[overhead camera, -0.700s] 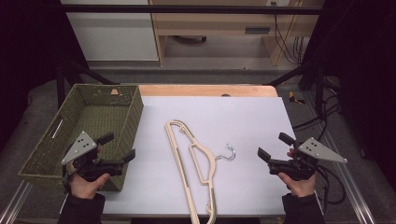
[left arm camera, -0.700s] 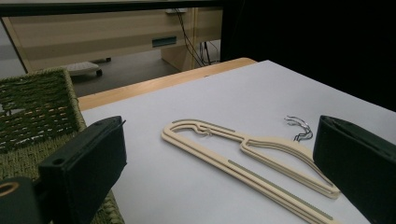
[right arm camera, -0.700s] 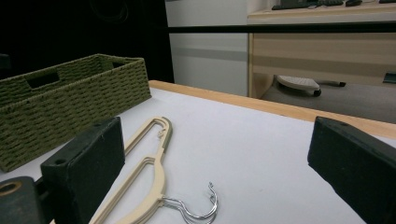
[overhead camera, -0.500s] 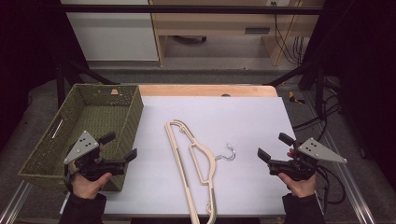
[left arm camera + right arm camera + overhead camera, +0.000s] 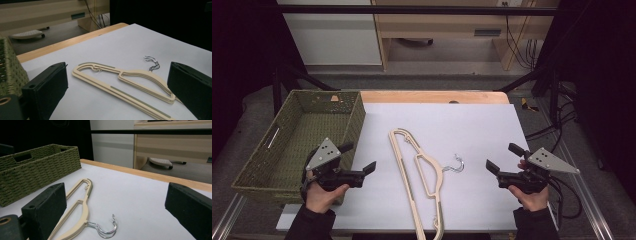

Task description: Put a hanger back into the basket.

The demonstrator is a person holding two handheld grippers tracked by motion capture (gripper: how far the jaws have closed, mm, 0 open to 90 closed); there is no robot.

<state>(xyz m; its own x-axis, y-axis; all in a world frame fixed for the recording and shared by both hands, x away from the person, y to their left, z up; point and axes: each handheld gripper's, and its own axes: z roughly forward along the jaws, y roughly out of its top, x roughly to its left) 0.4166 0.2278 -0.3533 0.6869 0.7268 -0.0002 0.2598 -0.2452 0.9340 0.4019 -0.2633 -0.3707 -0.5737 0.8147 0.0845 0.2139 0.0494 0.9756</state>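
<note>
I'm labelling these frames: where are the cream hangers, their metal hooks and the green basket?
cream hangers (image 5: 404, 159), high view, on the long straight bar.
metal hooks (image 5: 108, 230), right gripper view, on the curved wire.
green basket (image 5: 354, 116), high view, on its right wall.

black hand-held gripper (image 5: 359, 157) in each hand, grey 3-cornered top plates, dark sleeves (image 5: 314, 227).

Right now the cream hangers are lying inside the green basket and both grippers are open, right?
Not quite. The cream hangers lie on the white table, beside the green basket, as the high view shows. The left gripper and right gripper are both open.
</note>
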